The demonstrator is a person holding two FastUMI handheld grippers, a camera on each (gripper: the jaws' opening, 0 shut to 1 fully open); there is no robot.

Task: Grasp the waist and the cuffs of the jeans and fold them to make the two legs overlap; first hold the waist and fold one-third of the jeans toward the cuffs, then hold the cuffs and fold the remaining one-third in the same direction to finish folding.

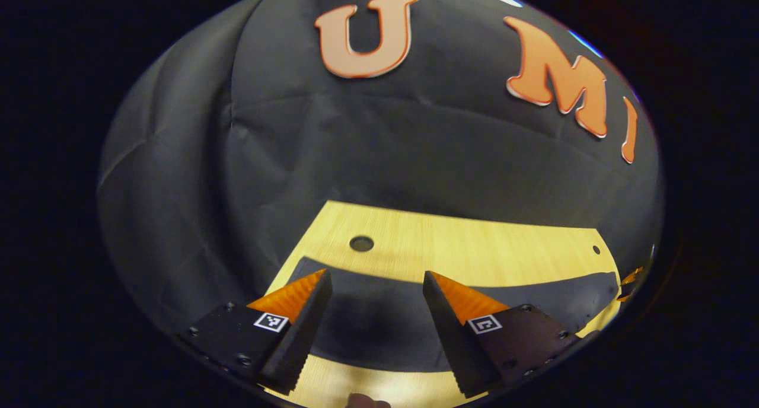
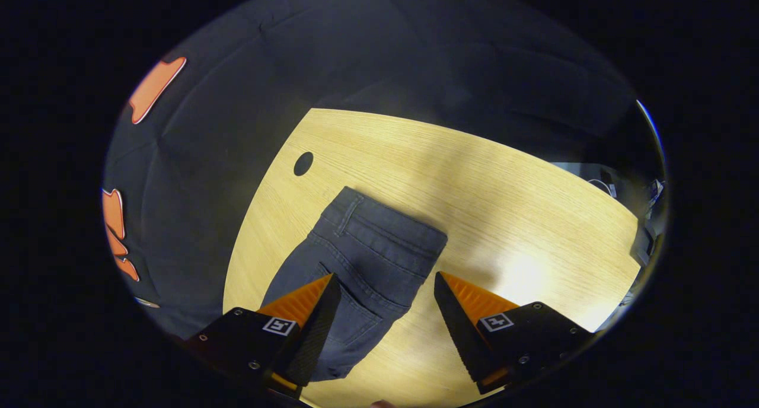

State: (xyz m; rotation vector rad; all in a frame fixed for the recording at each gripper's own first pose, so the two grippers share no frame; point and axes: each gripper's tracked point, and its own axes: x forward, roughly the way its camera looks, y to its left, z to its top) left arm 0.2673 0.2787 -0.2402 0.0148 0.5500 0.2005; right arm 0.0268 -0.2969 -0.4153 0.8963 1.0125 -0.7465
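Jeans (image 2: 362,260) lie flat on the table (image 2: 522,218), waist far. Right gripper (image 2: 385,304) hovers over them, spread wide, empty. Left gripper (image 1: 376,301) gapes too, gripping nothing.

One pair of jeans (image 2: 362,260) on my table (image 2: 504,188), dark denim, laid with both legs stacked as one strip in the right gripper view. One wooden table. Round holes in the tabletop: one large (image 1: 362,243) and one small (image 1: 596,249) in the left gripper view, so two counted. Grippers: two, my left gripper (image 1: 376,289) and my right gripper (image 2: 386,292), each with two fingers spread apart, four fingers total.
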